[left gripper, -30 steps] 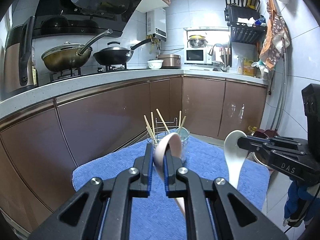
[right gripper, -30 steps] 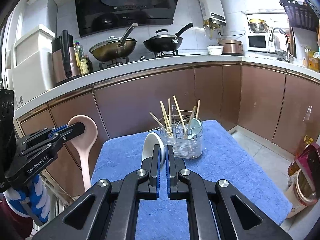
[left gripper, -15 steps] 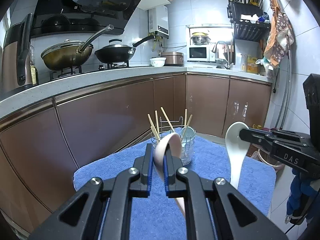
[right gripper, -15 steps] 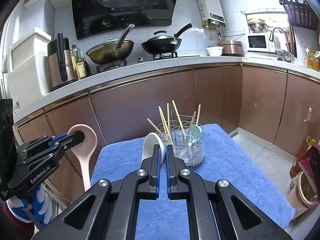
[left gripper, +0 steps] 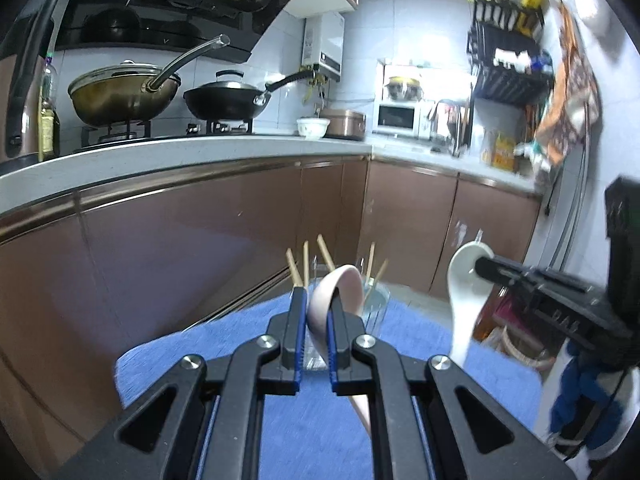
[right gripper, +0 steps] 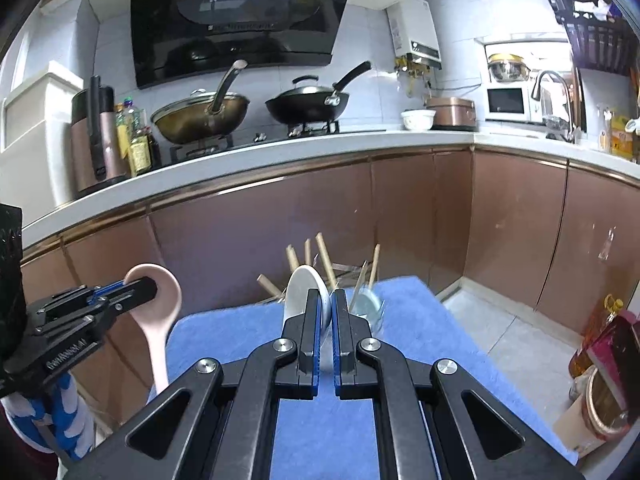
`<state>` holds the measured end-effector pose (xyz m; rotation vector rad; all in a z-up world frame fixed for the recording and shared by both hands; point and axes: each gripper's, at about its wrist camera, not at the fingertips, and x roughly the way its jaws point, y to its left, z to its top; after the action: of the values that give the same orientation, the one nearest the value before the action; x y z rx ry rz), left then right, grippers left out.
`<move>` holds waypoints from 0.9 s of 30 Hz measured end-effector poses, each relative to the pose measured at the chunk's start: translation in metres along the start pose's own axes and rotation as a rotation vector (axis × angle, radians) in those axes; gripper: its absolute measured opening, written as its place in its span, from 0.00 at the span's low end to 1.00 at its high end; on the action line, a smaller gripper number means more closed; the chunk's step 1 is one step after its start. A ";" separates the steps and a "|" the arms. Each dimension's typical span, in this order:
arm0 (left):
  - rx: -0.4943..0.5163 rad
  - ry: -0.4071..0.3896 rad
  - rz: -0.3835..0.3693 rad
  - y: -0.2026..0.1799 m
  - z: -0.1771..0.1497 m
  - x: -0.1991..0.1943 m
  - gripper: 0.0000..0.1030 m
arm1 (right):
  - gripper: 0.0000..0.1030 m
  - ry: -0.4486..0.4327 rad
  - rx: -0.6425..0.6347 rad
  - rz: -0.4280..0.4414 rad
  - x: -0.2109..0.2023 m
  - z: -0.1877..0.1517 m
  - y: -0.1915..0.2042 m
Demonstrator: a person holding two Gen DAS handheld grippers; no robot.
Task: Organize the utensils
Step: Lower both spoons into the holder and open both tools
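Blue towel (right gripper: 420, 320) covers my tabletop, a holder (right gripper: 370, 308) crowded with chopsticks (right gripper: 325, 254) at its far end. My left tongs (left gripper: 318, 312) clamp a pink spoon (left gripper: 340, 292), my right tongs (right gripper: 327, 308) a white spoon (right gripper: 300, 292). Both are pinched at the bowl, so they could twist loose or snag on chopsticks going in.

A home kitchen: woks (right gripper: 200, 118) on stove, range hood (right gripper: 240, 20), microwave (right gripper: 508, 103).

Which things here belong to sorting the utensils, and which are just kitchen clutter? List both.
For the job:
- pink spoon, in the left tool
- white spoon, in the right tool
- clear holder with chopsticks
- blue towel

Just lying about:
- brass wok
- black wok
- microwave
- white bowl
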<state>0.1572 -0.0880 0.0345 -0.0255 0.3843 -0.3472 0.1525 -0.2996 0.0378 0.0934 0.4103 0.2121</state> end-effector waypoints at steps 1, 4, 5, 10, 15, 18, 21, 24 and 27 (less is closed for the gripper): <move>-0.010 -0.010 -0.005 0.002 0.006 0.006 0.08 | 0.05 -0.008 0.000 -0.004 0.004 0.004 -0.002; -0.026 -0.047 -0.004 0.004 0.024 0.024 0.08 | 0.05 -0.052 -0.003 -0.023 0.022 0.019 -0.009; -0.027 -0.067 0.004 0.005 0.031 0.032 0.08 | 0.05 -0.072 -0.008 -0.034 0.029 0.026 -0.011; -0.031 -0.134 0.072 0.003 0.050 0.080 0.08 | 0.05 -0.150 -0.040 -0.086 0.070 0.048 -0.015; -0.047 -0.152 0.161 0.003 0.048 0.137 0.08 | 0.05 -0.172 -0.076 -0.133 0.121 0.051 -0.020; -0.064 -0.144 0.193 0.006 0.041 0.166 0.08 | 0.05 -0.172 -0.095 -0.161 0.143 0.045 -0.023; -0.068 -0.141 0.224 0.006 0.032 0.186 0.08 | 0.05 -0.156 -0.099 -0.170 0.165 0.036 -0.028; -0.065 -0.160 0.263 0.003 0.023 0.197 0.08 | 0.05 -0.151 -0.117 -0.189 0.177 0.024 -0.028; -0.068 -0.160 0.281 0.002 0.014 0.207 0.08 | 0.05 -0.139 -0.118 -0.190 0.184 0.013 -0.030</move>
<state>0.3430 -0.1564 -0.0274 -0.0645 0.2367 -0.0538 0.3287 -0.2886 -0.0251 -0.0467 0.2660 0.0421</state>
